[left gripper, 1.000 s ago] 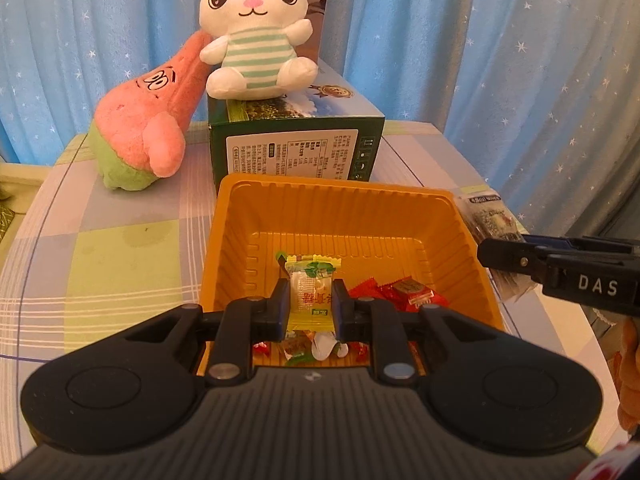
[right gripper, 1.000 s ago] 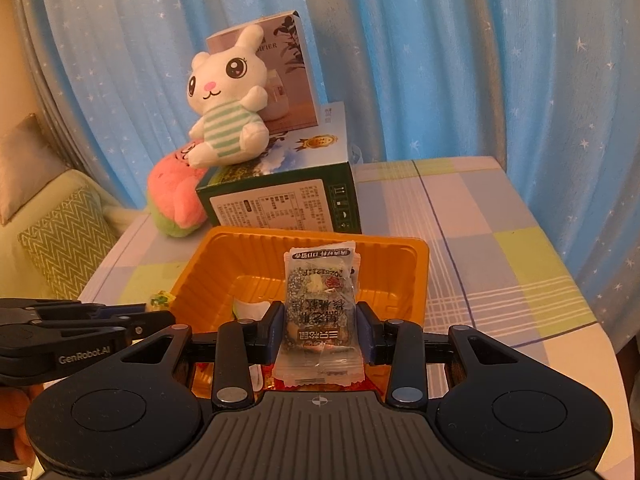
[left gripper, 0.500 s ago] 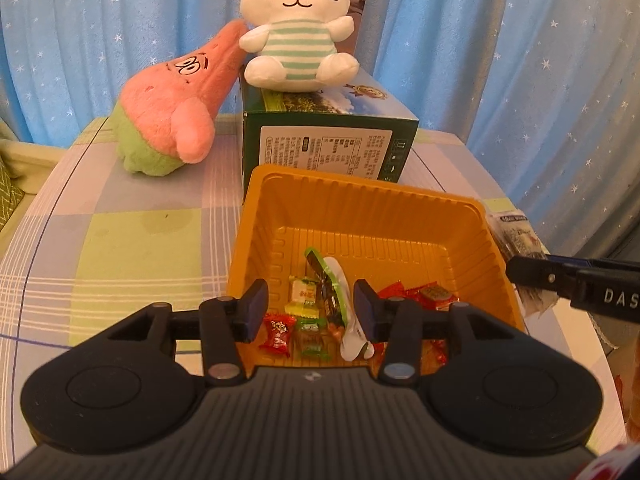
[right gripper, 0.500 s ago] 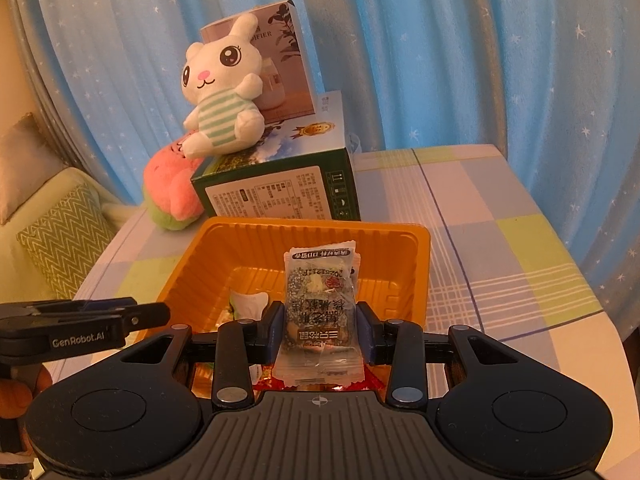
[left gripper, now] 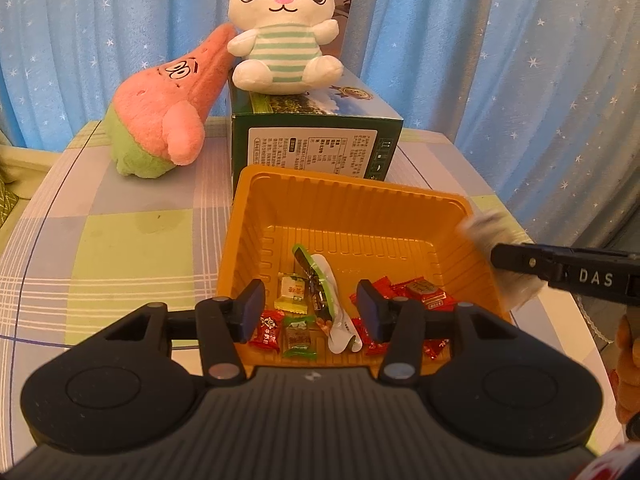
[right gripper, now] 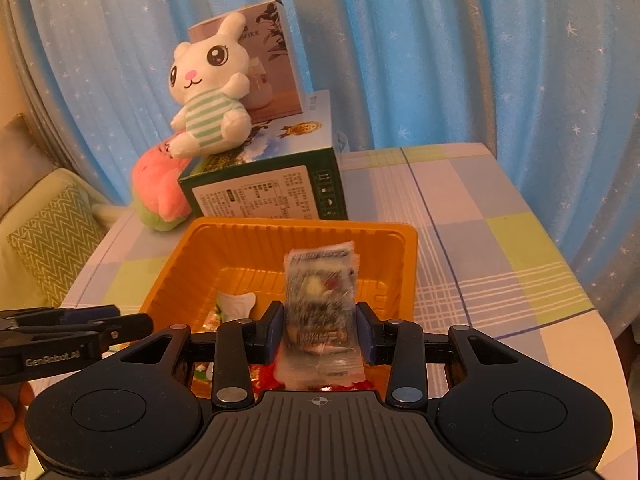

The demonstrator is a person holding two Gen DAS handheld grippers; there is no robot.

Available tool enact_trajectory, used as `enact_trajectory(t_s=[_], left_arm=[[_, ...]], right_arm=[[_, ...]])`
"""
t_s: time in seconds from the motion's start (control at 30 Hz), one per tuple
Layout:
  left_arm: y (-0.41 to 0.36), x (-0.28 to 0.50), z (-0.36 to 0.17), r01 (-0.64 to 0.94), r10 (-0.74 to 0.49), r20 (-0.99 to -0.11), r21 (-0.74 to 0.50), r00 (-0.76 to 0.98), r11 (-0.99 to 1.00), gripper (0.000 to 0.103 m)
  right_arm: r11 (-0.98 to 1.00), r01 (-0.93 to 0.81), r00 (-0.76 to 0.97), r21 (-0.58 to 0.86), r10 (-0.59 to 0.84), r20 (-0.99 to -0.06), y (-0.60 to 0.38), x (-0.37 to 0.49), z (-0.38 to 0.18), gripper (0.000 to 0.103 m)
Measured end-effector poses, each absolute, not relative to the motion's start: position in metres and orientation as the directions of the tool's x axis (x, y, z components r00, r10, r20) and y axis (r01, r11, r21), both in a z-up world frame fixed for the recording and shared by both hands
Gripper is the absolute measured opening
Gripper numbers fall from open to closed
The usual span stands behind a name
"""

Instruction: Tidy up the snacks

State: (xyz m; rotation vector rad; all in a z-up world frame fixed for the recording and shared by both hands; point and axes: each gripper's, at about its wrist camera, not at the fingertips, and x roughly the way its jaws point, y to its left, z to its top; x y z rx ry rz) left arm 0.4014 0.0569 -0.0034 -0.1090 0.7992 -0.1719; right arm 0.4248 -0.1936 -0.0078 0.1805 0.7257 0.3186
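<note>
An orange plastic tray (left gripper: 348,200) sits on the checked tablecloth and holds several wrapped candies: a yellow one (left gripper: 291,294), red ones (left gripper: 426,294) and a green-and-white packet (left gripper: 320,280). My left gripper (left gripper: 311,308) hovers over the tray's near edge. Its jaws are opening, and nothing is pressed between the pads. My right gripper (right gripper: 320,328) is shut on a clear packet with dark print (right gripper: 320,292), held upright over the tray (right gripper: 296,226) and blurred. It reaches in from the right in the left wrist view as the right gripper (left gripper: 520,260).
Behind the tray stands a green carton (left gripper: 316,144) with a white rabbit plush (left gripper: 284,40) on top. A pink star plush (left gripper: 168,120) leans against it. Blue curtains close off the back, and a cushion (right gripper: 52,232) lies off the table's left edge.
My left gripper has opened and let go of the yellow-green candy packet, which now lies in the tray. The right gripper keeps its packet, now blurred.
</note>
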Motion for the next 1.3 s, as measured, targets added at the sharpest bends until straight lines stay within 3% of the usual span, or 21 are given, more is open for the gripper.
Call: enact_trajectory(t_s=[0.1, 0.17, 0.2, 0.43, 0.8, 0.97, 1.3], left_arm=[[0.057, 0.398, -0.004, 0.112, -0.198, -0.701, -0.167, 0.685, 0.979, 0.057], [0.056, 0.394, -0.004, 0.116, -0.203, -0.698, -0.17, 0.686, 0.979, 0.063], [0.056, 0.392, -0.005, 0.118, -0.203, -0.698, -0.169, 0.686, 0.979, 0.064], [0.056, 0.373, -0.008, 0.108, -0.199, -0.705, -0.173, 0.681, 0.979, 0.071], [0.053, 0.329, 0.016, 0.074, -0.163, -0.678, -0.158, 0.716, 0.985, 0.094], [0.048, 0.303, 0.035, 0.073, -0.145, -0.666, -0.135, 0.732, 0.988, 0.102], [0.035, 0.242, 0.061, 0.065, -0.126, -0.655, -0.116, 0.745, 0.991, 0.103]], right_arm=[[0.924, -0.214, 0.674, 0.317, 0.374, -0.636, -0.199, 0.43, -0.011, 0.041], [0.926, -0.209, 0.682, 0.315, 0.369, -0.632, -0.201, 0.427, -0.009, 0.055], [0.926, -0.208, 0.685, 0.316, 0.368, -0.629, -0.202, 0.425, -0.009, 0.057], [0.929, -0.177, 0.671, 0.324, 0.355, -0.651, -0.211, 0.411, -0.009, 0.058], [0.935, -0.174, 0.65, 0.309, 0.345, -0.677, -0.218, 0.362, 0.001, 0.059], [0.933, -0.174, 0.659, 0.314, 0.347, -0.667, -0.222, 0.33, 0.012, 0.075], [0.935, -0.152, 0.662, 0.321, 0.337, -0.67, -0.234, 0.269, 0.035, 0.079]])
